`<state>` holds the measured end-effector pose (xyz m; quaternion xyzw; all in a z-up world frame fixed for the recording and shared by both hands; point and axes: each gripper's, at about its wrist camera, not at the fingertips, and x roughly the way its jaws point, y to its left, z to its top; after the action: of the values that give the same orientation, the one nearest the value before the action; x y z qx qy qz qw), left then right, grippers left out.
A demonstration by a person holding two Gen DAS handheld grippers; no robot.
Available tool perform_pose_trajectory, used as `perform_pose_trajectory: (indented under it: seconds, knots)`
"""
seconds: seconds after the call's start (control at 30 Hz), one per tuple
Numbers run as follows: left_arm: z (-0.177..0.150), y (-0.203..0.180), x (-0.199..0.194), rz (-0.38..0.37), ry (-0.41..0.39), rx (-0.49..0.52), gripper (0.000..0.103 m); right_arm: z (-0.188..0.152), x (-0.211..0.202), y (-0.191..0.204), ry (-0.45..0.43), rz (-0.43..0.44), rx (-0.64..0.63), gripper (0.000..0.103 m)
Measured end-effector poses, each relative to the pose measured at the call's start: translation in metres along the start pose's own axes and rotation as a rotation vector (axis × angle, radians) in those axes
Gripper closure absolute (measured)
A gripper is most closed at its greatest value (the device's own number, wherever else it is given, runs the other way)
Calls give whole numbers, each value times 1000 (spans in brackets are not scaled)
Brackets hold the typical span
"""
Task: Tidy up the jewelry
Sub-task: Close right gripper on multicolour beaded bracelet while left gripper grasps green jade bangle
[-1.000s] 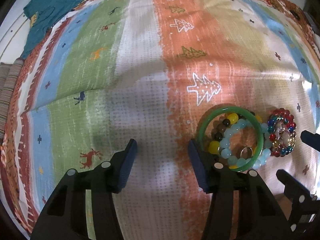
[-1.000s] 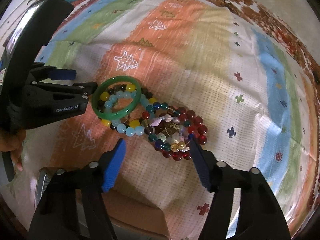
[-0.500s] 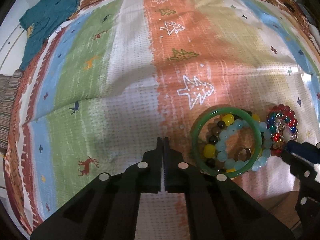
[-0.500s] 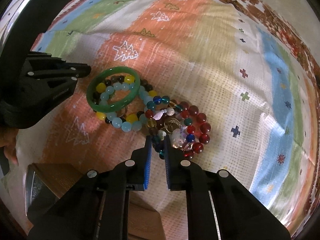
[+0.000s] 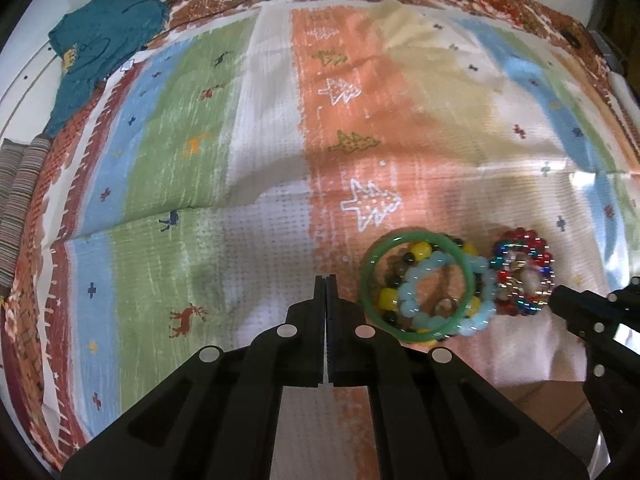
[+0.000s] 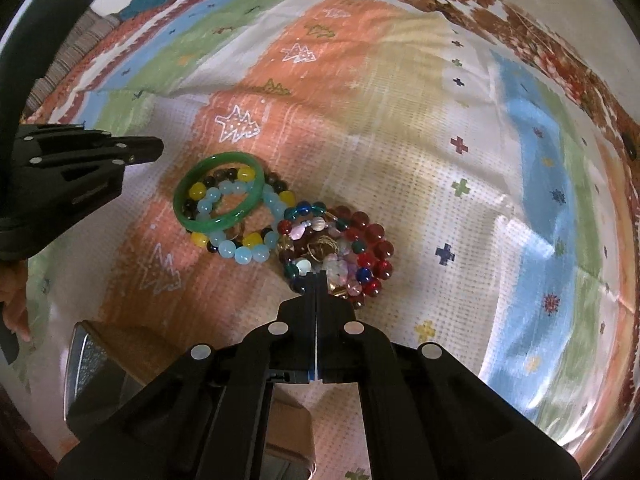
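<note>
Left wrist view: the left gripper [image 5: 326, 280] is shut tight, with nothing between its fingers. It hangs over the striped cloth [image 5: 180, 200]. Just to its right lies a green bangle [image 5: 370, 280]. Inside and under the bangle sit a pale blue bead bracelet [image 5: 424, 272] and a yellow and black one [image 5: 418, 249]. Next to them is a heap of red and mixed bead bracelets [image 5: 524, 272]. The right gripper [image 5: 560, 300] comes in from the right edge, with its tip at that heap.

Right wrist view: the right gripper [image 6: 317, 280] has just been closing and is now shut. Its tip is at the near edge of the red heap [image 6: 372, 240], but whether it pinches a bead cannot be told. The bangle [image 6: 218, 222] lies to the left, touching the blue beads [image 6: 244, 256]. The left gripper [image 6: 154, 148] is at the left, near the bangle but not touching it.
</note>
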<state>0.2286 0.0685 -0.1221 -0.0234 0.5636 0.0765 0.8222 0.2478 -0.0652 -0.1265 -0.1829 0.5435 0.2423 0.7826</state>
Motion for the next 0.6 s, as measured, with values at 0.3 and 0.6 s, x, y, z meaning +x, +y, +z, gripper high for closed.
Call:
perform_pose_trajectory:
  seconds: [0.3, 0.6]
  knots:
    - [-8, -2, -17, -17, -15, -6, 103, -3, -16, 1, -24, 25, 21, 102]
    - [-10, -5, -11, -42, 14, -2, 103, -1, -8, 4, -8, -14, -7, 101]
